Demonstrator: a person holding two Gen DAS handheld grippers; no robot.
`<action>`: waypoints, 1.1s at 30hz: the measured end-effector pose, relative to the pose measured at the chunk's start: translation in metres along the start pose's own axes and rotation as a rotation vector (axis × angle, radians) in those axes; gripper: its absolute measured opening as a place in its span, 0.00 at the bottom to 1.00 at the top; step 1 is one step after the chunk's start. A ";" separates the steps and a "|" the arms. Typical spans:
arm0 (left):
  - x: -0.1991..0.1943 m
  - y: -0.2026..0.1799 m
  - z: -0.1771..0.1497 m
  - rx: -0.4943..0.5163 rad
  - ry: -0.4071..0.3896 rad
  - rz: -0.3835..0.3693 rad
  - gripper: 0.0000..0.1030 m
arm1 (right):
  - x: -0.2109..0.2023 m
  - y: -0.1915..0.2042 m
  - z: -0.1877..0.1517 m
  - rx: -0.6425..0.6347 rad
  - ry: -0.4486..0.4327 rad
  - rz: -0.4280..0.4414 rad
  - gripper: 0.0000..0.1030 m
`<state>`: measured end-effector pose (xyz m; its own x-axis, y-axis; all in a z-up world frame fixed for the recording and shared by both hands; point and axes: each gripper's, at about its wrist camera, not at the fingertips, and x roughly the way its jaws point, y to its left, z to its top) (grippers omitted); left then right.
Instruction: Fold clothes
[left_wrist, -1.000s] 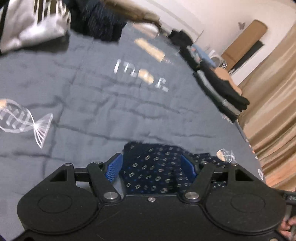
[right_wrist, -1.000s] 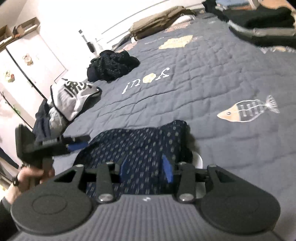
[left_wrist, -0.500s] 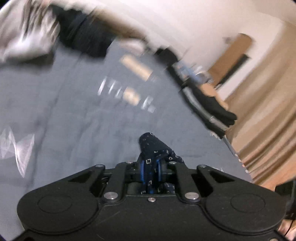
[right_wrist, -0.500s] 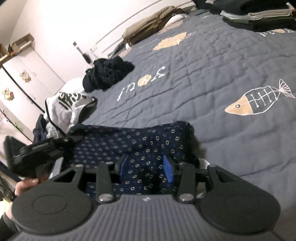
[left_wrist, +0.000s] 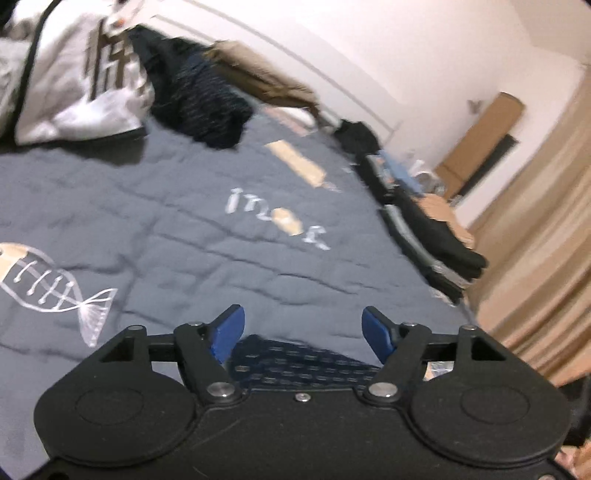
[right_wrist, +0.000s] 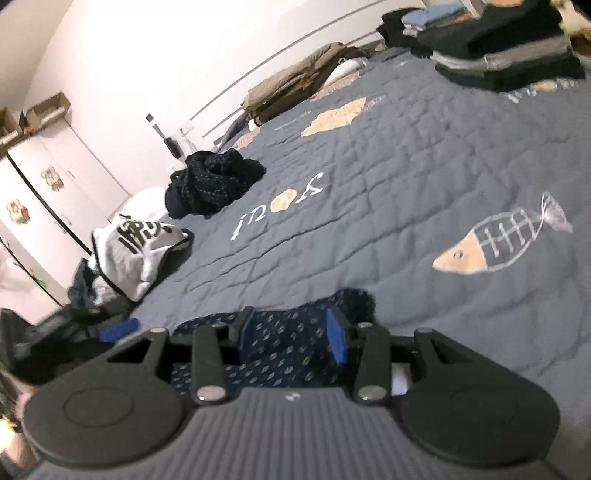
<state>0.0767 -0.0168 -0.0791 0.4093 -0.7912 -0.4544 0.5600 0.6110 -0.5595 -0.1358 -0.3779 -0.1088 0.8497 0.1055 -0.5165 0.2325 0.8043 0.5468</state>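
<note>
Left gripper (left_wrist: 303, 328): jaws just opened, apart, navy patterned garment (left_wrist: 295, 365) loose below. Right gripper (right_wrist: 291, 332): half apart, garment between; grip unclear.

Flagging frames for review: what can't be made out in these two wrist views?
- Navy patterned garment: near part hidden behind the gripper bodies in both views; its type is unclear.
- Right gripper: whether its blue pads press the cloth is unclear.
- Left gripper: in the right view, blurred at the left edge.
- Stack of folded dark clothes: motion blur; items cannot be counted.
</note>
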 end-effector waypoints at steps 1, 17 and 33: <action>0.000 -0.007 -0.002 0.016 0.002 -0.011 0.69 | 0.003 0.001 0.001 -0.023 0.004 -0.012 0.40; -0.004 -0.029 -0.030 0.108 0.050 -0.029 0.70 | 0.018 -0.016 0.016 0.170 -0.035 0.102 0.13; 0.006 -0.055 -0.049 0.227 0.115 -0.029 0.77 | 0.035 -0.004 0.001 -0.037 0.141 -0.071 0.48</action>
<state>0.0131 -0.0537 -0.0853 0.3135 -0.7925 -0.5232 0.7233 0.5562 -0.4091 -0.1063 -0.3777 -0.1281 0.7566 0.1262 -0.6416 0.2699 0.8335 0.4822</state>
